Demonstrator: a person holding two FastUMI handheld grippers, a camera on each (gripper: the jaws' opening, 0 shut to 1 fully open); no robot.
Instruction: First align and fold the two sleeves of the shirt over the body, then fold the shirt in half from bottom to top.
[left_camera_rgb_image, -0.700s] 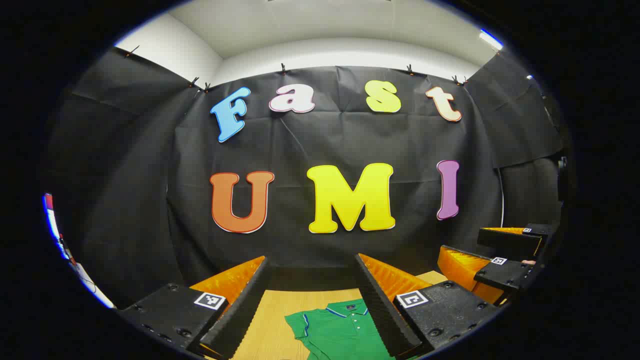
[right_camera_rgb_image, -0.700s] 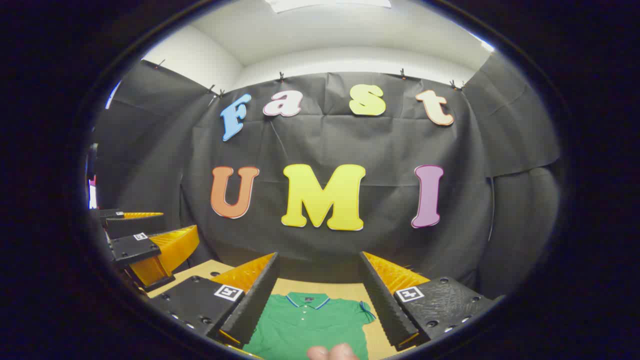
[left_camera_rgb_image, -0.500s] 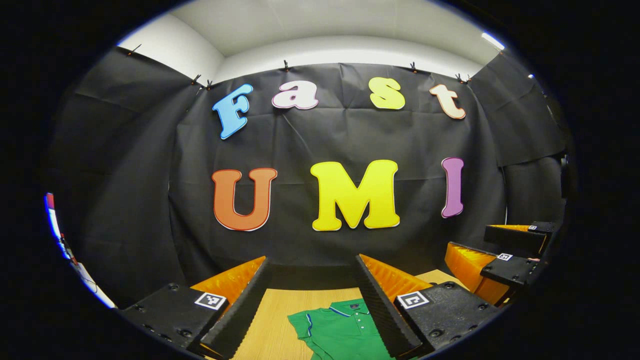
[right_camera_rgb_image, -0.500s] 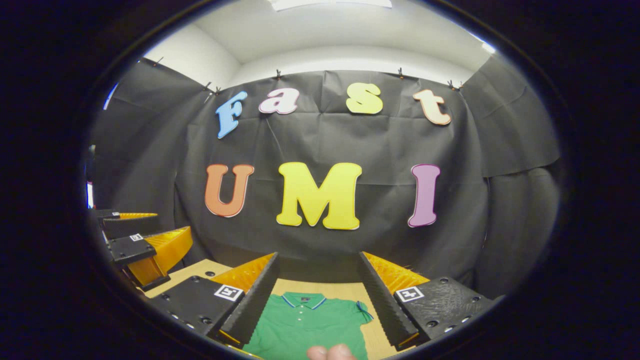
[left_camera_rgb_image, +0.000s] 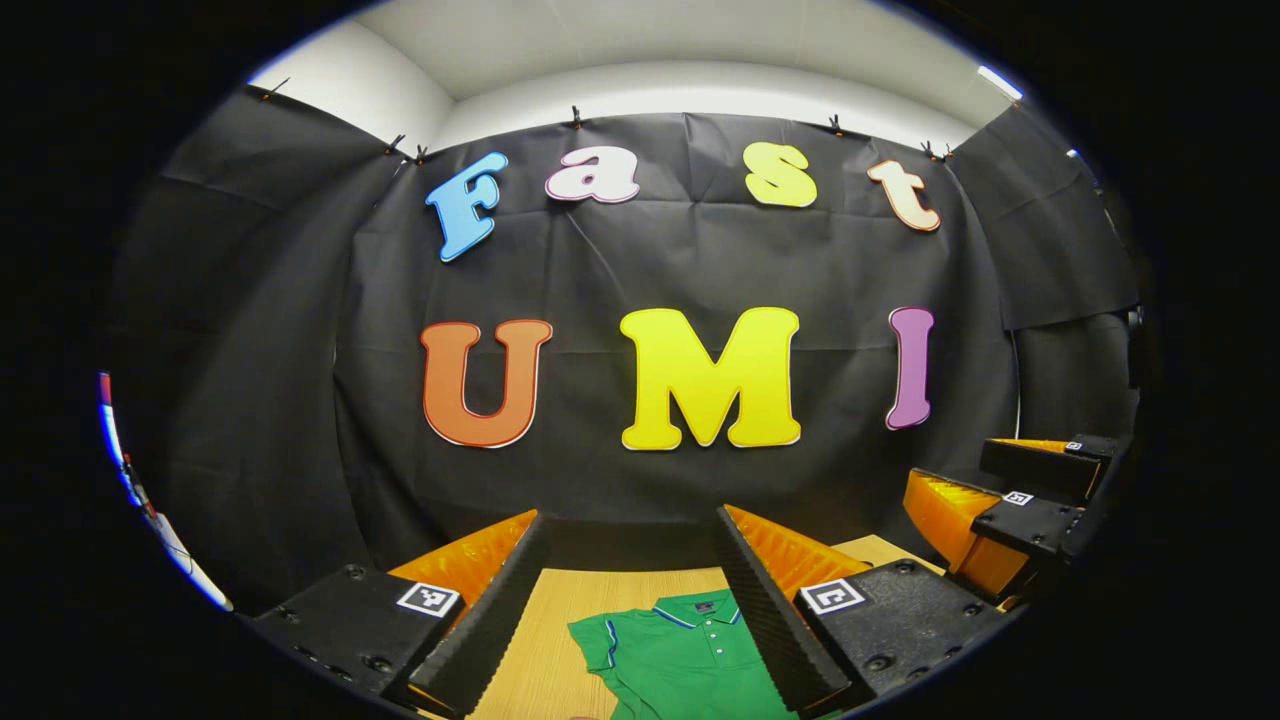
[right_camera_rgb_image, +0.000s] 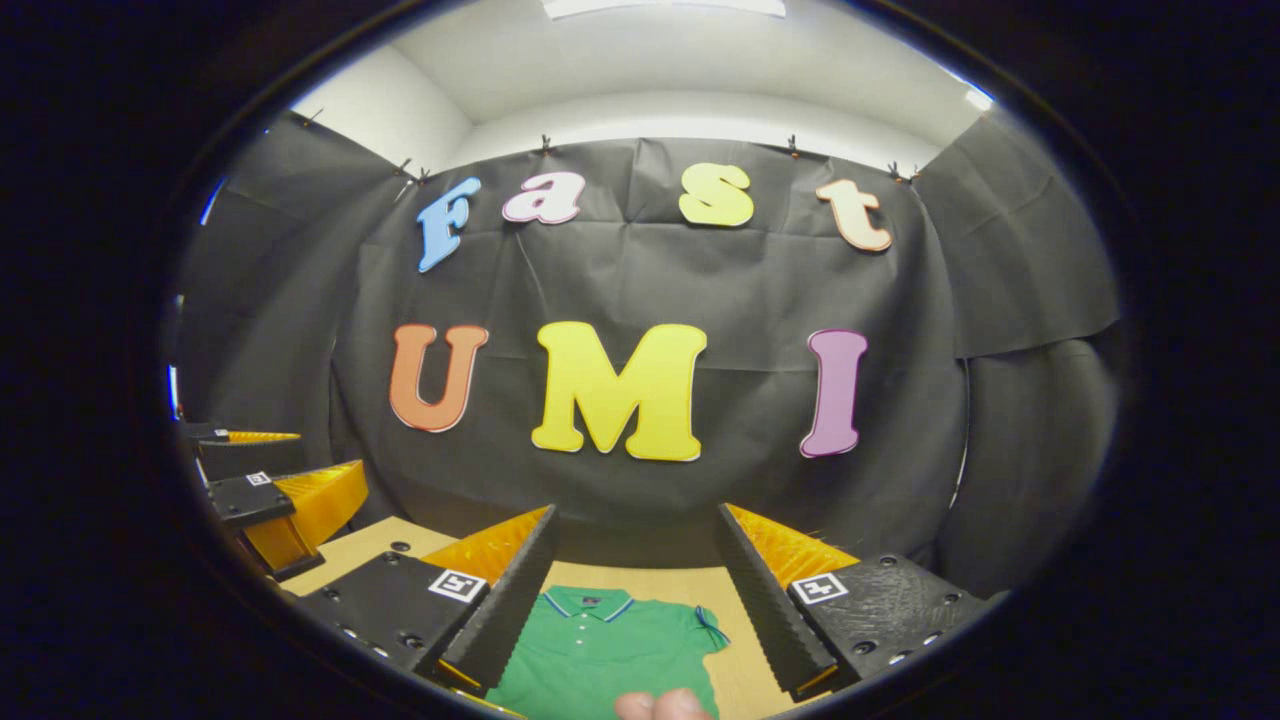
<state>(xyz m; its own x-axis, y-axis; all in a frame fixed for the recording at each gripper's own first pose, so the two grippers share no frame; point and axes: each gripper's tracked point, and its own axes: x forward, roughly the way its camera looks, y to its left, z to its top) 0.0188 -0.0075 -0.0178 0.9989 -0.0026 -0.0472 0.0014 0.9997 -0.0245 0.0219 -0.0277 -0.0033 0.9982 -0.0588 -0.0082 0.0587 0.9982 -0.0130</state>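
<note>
left gripper view puts your left gripper up off the wooden table, fingers spread wide with nothing between them. below and ahead of those fingers lies the green polo shirt, flat on the wood, collar pointing away from you. its sleeve on the left of that gripper is spread out to the side, not folded over the body; the other side is hidden behind the finger. farther off to the right of this gripper you can see your right one, also raised.

right gripper view shows your right gripper just as wide open and empty, with the shirt directly below between its fingers. the sleeve on the right of that gripper sticks out too.

i judge nothing of the task done yet: both sleeves still want aligning and folding in, then the hem brought up to the collar. you're hovering high, so each gripper has to come down to a sleeve first.
</note>
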